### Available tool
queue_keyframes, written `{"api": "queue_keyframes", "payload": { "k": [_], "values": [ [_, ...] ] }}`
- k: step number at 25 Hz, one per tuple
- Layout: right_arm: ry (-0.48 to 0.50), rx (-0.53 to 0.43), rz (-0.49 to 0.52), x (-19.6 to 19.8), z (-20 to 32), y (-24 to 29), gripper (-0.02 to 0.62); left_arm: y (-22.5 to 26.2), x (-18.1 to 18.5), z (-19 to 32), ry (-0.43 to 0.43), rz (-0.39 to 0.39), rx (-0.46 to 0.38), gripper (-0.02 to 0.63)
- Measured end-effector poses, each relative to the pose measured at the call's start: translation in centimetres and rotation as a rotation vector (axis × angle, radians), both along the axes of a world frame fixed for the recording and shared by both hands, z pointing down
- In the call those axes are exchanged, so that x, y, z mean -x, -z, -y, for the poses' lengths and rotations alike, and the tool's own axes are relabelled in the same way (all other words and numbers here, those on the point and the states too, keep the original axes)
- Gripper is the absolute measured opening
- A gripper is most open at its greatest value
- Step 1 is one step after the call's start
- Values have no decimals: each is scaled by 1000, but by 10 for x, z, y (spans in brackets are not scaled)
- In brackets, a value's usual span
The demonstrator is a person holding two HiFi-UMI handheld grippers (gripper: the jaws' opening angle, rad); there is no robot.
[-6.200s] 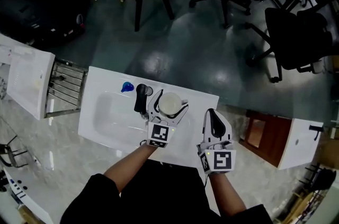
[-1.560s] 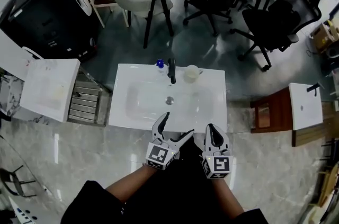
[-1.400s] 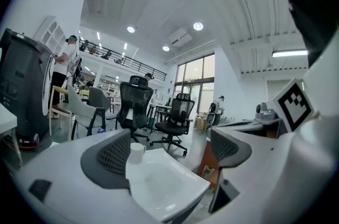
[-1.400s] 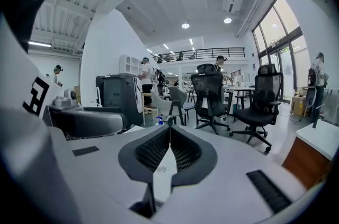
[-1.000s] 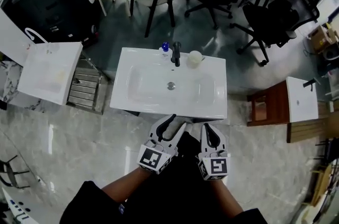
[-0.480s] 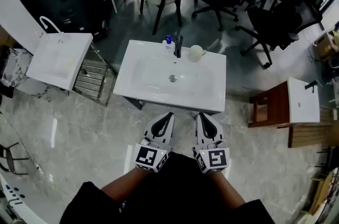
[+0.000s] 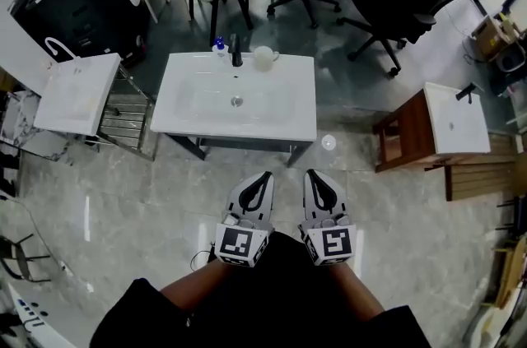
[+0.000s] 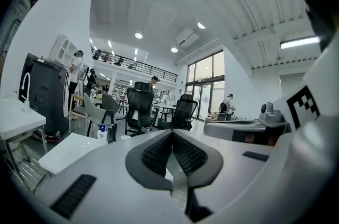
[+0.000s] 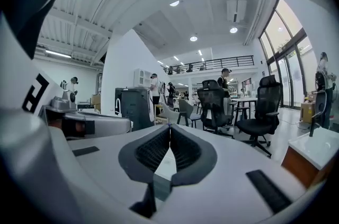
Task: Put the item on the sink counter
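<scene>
A white cup (image 7: 263, 56) stands on the white sink counter (image 7: 296, 120), just right of the black tap (image 7: 236, 50). Both grippers are held close to my body, well back from the sink and over the floor. In the head view my left gripper (image 7: 263, 175) is shut with nothing in it, and my right gripper (image 7: 313, 173) beside it is shut and empty too. The left gripper view shows the left gripper (image 8: 172, 133) with its pads together, the sink counter (image 8: 63, 150) lying low at the left. In the right gripper view the right gripper (image 9: 169, 127) is closed as well.
A blue-capped bottle (image 7: 218, 48) stands left of the tap. A second white sink unit (image 7: 74, 95) and a metal rack (image 7: 125, 118) stand to the left, a wooden stand with a white basin (image 7: 449, 120) to the right. Office chairs (image 7: 395, 1) stand behind the sink.
I have stepped back from the sink, which now lies farther away. The left gripper's jaws have closed and both grippers have drawn in toward my body.
</scene>
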State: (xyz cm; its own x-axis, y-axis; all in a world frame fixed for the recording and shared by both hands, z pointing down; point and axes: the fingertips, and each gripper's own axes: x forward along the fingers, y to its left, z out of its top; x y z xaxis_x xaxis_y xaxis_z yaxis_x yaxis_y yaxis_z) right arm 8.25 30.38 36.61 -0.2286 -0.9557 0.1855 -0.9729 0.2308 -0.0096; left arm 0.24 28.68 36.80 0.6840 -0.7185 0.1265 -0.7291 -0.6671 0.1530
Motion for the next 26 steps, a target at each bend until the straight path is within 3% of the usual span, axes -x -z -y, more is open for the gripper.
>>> {"api": "queue_keyframes", "payload": {
  "k": [13,21,26],
  "values": [
    [42,-28,-3,-35,-88,-1,31,4,-31,-92,73,27,-56,17],
    [49,-11,2,-12,-128,-13,31,-4,-12,-123,87,48,-49,17],
    [66,-1,-7,-18,-136,-17,31,-5,-20,-135,88,56,-50,17]
  ]
}}
